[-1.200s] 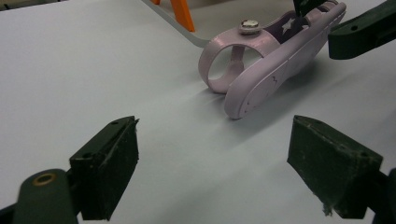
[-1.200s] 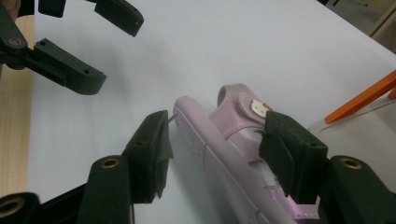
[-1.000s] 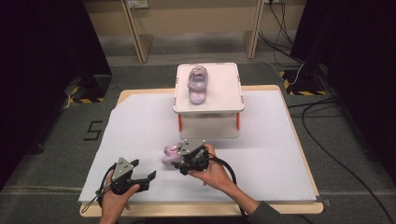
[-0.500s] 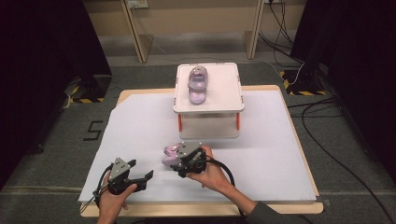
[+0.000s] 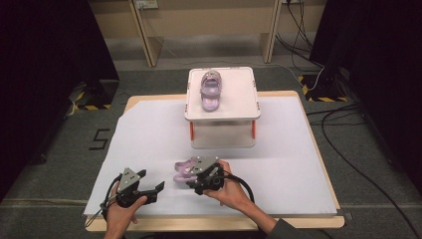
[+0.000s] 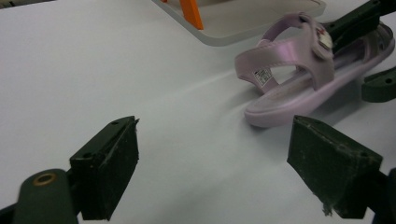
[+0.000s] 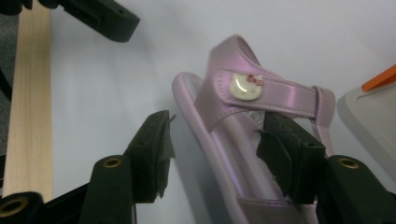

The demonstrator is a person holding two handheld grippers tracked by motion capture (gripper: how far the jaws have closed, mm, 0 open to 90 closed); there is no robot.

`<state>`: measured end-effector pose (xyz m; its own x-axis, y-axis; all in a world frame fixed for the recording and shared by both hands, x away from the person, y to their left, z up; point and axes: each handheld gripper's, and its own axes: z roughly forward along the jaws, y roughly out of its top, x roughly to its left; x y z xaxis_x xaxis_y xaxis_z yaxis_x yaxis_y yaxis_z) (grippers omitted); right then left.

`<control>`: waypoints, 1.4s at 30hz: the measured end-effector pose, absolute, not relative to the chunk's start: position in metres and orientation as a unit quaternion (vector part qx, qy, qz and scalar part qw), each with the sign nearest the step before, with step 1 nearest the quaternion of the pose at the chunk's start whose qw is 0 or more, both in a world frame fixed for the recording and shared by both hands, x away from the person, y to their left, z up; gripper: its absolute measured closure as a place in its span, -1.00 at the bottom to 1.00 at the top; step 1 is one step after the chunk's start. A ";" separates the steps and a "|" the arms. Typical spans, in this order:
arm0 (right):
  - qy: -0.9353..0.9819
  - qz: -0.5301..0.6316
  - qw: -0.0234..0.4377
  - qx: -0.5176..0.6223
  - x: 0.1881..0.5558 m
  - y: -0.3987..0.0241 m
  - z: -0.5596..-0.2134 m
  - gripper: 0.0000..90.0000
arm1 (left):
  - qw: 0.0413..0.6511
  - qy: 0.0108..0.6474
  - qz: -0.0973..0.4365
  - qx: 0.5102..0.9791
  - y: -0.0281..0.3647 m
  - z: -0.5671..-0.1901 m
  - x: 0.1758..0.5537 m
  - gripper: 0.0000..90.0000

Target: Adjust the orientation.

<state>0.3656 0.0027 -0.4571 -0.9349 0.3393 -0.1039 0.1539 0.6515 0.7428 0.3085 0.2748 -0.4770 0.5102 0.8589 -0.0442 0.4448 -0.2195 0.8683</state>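
High view: the left gripper [image 5: 154, 188] has drifted slightly down-left and rests open on the table [image 5: 298, 169], empty. The right gripper [image 5: 191, 175] stays at the near sandal [image 5: 183, 168], jaws apart around its side, not yet clamped. Another sandal [image 5: 211, 89] lies on the stand [image 5: 246, 107].

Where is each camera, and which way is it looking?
High view: sits above the person's side, looking forward and down at the table, the white stand carrying a purple sandal, both hands and grippers.
Left gripper view: rides the left gripper, looking between its open jaws across the table at the sandal on the table.
Right gripper view: rides the right gripper, looking down at that sandal, one jaw inside it, one outside.
Shared: both gripper views show the same sandal on the table.
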 end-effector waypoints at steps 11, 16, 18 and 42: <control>0.910 0.383 0.092 0.130 0.342 -0.006 -0.464 -0.12 | 0.450 0.427 0.231 0.749 0.270 -0.476 0.312 -0.65; 0.909 0.383 0.100 0.133 0.336 -0.008 -0.461 -0.16 | 0.449 0.430 0.231 0.748 0.272 -0.476 0.311 -0.65; 0.909 0.381 0.100 0.132 0.334 -0.009 -0.460 -0.18 | 0.450 0.431 0.232 0.747 0.273 -0.476 0.310 -0.65; 0.866 0.425 0.137 0.225 0.358 0.004 -0.455 -0.28 | 0.445 0.435 0.232 0.748 0.276 -0.478 0.308 -0.65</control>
<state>0.3576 0.0040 -0.4549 -0.8614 0.5057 -0.0468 0.2726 0.5382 0.7975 0.3080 0.2755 -0.4777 0.5140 0.8569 -0.0397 0.4433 -0.2257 0.8675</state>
